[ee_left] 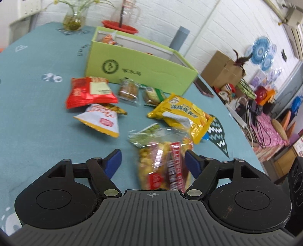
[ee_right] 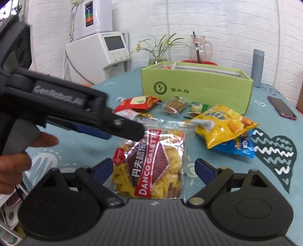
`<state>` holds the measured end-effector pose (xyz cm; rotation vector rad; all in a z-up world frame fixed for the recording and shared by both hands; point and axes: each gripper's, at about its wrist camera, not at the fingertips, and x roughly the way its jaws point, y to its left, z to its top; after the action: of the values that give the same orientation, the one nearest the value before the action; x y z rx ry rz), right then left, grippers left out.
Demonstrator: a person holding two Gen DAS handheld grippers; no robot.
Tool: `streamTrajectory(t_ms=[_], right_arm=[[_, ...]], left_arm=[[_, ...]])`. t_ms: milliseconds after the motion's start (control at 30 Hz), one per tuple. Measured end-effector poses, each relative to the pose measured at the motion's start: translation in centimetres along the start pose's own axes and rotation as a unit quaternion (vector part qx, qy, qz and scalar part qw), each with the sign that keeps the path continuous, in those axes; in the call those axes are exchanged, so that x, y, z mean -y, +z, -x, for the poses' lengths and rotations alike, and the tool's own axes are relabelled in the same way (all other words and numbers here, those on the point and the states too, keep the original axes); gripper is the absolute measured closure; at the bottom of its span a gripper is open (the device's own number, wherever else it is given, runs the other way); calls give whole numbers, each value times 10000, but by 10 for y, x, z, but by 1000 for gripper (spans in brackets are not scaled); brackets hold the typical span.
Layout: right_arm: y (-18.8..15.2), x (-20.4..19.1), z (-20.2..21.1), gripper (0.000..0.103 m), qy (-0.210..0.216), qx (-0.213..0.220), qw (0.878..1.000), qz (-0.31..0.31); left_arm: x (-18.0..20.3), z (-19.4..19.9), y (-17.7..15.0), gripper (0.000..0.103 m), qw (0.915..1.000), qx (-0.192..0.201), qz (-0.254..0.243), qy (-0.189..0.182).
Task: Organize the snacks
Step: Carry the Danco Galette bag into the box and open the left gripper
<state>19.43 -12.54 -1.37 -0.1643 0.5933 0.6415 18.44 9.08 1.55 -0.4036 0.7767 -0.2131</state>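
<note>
Snacks lie loose on the teal cloth [ee_left: 34, 121] in front of the green box [ee_left: 144, 72]. Nearest you is the clear Danco bag [ee_right: 151, 164] of yellow chips, flat on the cloth. Your right gripper [ee_right: 154, 168] is released, jaws wide either side of the bag; the left pad looks to touch its edge, the right pad stands clear. Your left gripper [ee_left: 152, 160] is released too, bag between its pads, no squeeze visible. In the right view your left gripper reaches in from the left, tip over the bag's top corner, your hand [ee_right: 17, 157] behind it.

Just beyond: yellow bag [ee_left: 181, 117] overlapping a blue pack [ee_right: 240, 145]. Further left: white pack [ee_left: 100, 119] and red bag [ee_left: 89, 91]. Two small clear-wrapped cakes [ee_left: 128, 90] sit close against the box front. Box is open, something orange inside, too blurred to tell. A phone [ee_right: 282, 109] lies right of the box. Vase [ee_left: 74, 18], jug [ee_right: 199, 48] and grey cylinder [ee_right: 258, 67] stand behind it.
</note>
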Motion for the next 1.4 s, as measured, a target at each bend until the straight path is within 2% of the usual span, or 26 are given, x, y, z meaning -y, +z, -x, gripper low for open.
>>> streamTrajectory(t_ms=[133, 233, 367, 400, 467, 533, 600, 700, 833, 967, 1133, 1233, 1333, 1400], right_arm=[[-1, -1, 4, 11, 50, 79, 10000, 7], [-6, -1, -2, 11, 141, -41, 9999, -85], [-15, -2, -9, 11, 174, -159, 9995, -207], [-16, -2, -12, 11, 290, -176, 9991, -236], [-17, -8, -12, 17, 392, -221, 9989, -142], [-14, -14, -3, 19, 356, -139, 9993, 57], [-5, -16, 11, 19, 347, 123, 9991, 204], [22, -11, 20, 18, 250, 514, 9976, 393], [72, 7, 1, 15, -36, 807, 9936, 789], [127, 39, -33, 14, -298, 876, 9911, 959], [179, 97, -90, 14, -364, 582, 9954, 676], [189, 130, -128, 11, -270, 222, 9989, 324], [183, 149, -144, 10, -477, 170, 9986, 142], [173, 154, -134, 10, -461, 325, 9984, 18]], left_arm=[[-18, -4, -8, 40, 9990, -223, 391, -21], [-23, -14, -13, 41, 9968, -431, 618, -263], [-11, -19, -17, 42, 9976, -439, 418, -325], [-7, -21, -18, 47, 9978, -451, 337, -338], [0, -25, -20, 71, 9970, -636, 177, -397], [4, -17, -20, 74, 9975, -596, 158, -355], [8, -1, -11, 75, 9977, -431, 124, -518], [17, 12, 14, 75, 9976, -118, -36, -684], [34, 2, 70, 72, 9965, 236, -337, -734], [48, -34, 147, 69, 9947, 413, -549, -759], [59, -105, 222, 68, 9954, 237, -656, -664], [56, -153, 243, 68, 9963, -50, -655, -549], [44, -182, 246, 54, 9979, -67, -588, -271], [35, -178, 242, 45, 9982, 60, -554, -221]])
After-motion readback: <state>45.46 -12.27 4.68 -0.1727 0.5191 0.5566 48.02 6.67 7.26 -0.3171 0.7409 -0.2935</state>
